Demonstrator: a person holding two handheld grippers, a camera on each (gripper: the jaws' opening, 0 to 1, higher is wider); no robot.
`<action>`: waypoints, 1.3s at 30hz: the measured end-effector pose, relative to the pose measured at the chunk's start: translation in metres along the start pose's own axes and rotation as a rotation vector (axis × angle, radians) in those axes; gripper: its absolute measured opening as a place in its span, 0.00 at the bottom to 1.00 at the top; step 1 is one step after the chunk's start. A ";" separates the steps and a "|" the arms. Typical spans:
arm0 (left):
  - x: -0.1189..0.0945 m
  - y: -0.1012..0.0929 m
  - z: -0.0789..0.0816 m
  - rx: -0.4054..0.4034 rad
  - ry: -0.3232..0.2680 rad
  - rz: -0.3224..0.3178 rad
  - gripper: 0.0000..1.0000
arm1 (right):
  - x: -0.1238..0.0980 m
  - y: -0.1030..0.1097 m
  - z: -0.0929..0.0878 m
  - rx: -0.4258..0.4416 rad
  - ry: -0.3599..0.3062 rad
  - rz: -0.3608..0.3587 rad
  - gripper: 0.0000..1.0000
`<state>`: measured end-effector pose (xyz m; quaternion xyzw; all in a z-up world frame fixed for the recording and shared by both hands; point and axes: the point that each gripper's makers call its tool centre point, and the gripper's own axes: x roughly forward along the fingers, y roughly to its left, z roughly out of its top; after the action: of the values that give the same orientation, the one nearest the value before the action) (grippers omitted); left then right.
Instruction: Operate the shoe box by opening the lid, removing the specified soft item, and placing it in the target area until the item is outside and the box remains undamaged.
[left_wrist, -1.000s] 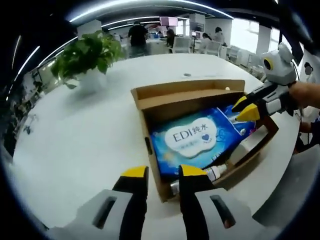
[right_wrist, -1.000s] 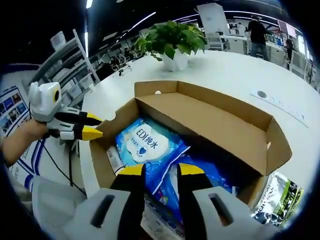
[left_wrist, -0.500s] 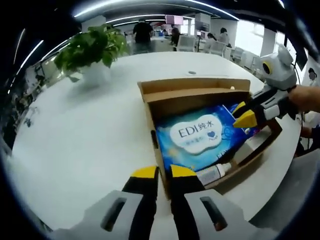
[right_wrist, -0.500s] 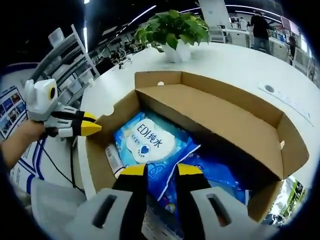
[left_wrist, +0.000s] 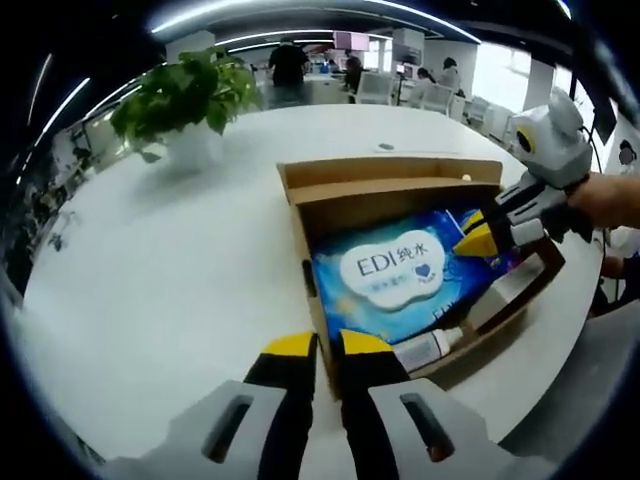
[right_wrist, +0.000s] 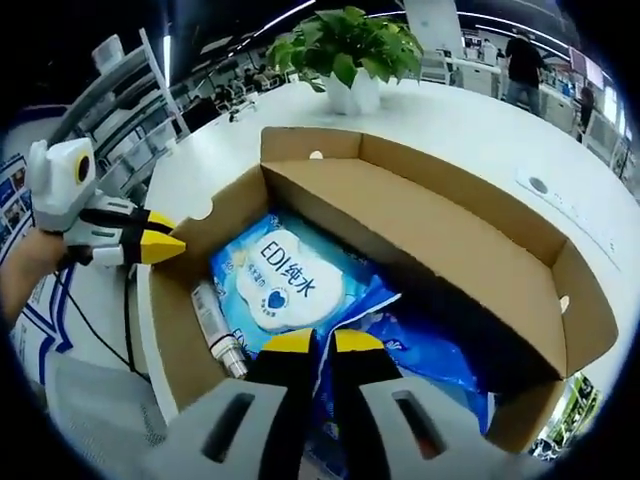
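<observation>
One soft blue wipes pack (left_wrist: 395, 275) lies flat in the open shoe box (left_wrist: 330, 190), which sits near the white table's (left_wrist: 160, 290) edge. It looks light, squashy and slick-skinned, so a pinch on its crimped end seam seems the safest hold. Beside it lie a small white bottle (right_wrist: 212, 325) and more blue packaging. The right gripper (right_wrist: 314, 345) has its jaws nearly shut at the pack's edge; whether they hold it I cannot tell. The left gripper (left_wrist: 317, 347) hovers at the box's near corner, jaws almost closed, gripping nothing.
</observation>
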<state>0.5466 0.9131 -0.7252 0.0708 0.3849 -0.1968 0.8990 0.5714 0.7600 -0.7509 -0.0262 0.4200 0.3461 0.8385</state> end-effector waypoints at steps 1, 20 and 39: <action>0.000 0.000 0.000 -0.002 0.000 0.000 0.05 | -0.001 0.000 0.000 0.001 -0.001 0.001 0.03; 0.002 0.002 -0.001 0.020 0.010 -0.003 0.05 | -0.031 -0.003 0.004 -0.049 -0.053 -0.028 0.01; -0.002 0.002 0.003 0.057 0.027 -0.005 0.05 | -0.068 -0.027 -0.012 0.018 -0.078 -0.083 0.00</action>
<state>0.5482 0.9145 -0.7218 0.0979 0.3916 -0.2090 0.8907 0.5522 0.6977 -0.7163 -0.0226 0.3885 0.3079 0.8682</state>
